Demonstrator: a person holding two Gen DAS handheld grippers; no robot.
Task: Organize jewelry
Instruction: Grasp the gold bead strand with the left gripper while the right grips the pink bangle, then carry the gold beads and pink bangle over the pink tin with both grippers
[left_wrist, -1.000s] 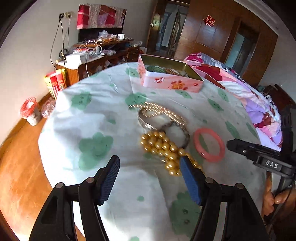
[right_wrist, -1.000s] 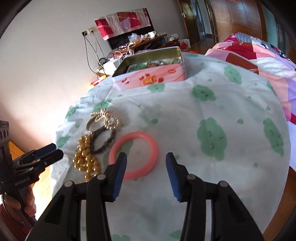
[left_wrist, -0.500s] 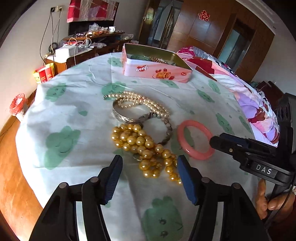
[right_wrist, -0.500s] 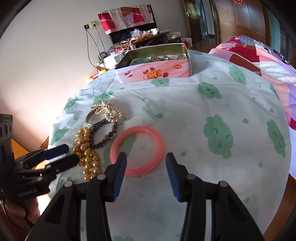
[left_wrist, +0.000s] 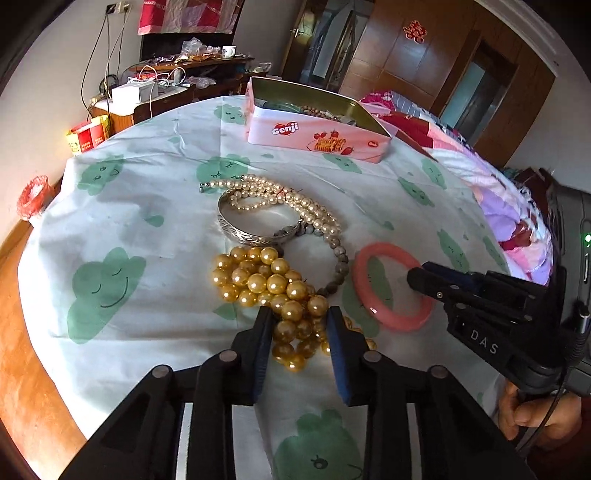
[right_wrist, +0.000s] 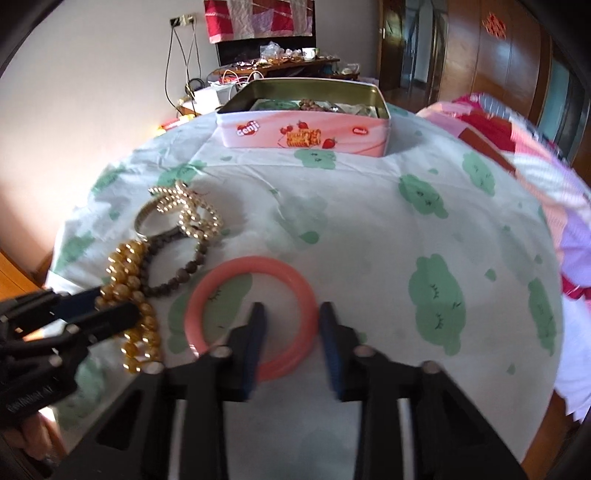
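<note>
A: State the left gripper (left_wrist: 299, 328) condition.
B: Jaws closing at a narrow gap; the gold bead necklace (left_wrist: 275, 291) lies bunched between the blue pads, on the tablecloth (left_wrist: 147, 206). Pad contact cannot be confirmed.
A: And the right gripper (right_wrist: 290, 321)?
B: Jaws closing. They straddle the right side of the pink bangle's (right_wrist: 251, 314) rim, one finger inside the ring, one outside.
A: Items beyond?
B: Dark bead bracelet (left_wrist: 341, 266), silver bangle (left_wrist: 255, 236), pearl necklace (left_wrist: 291, 203), then the open pink Genji tin (left_wrist: 314, 138), well apart.
</note>
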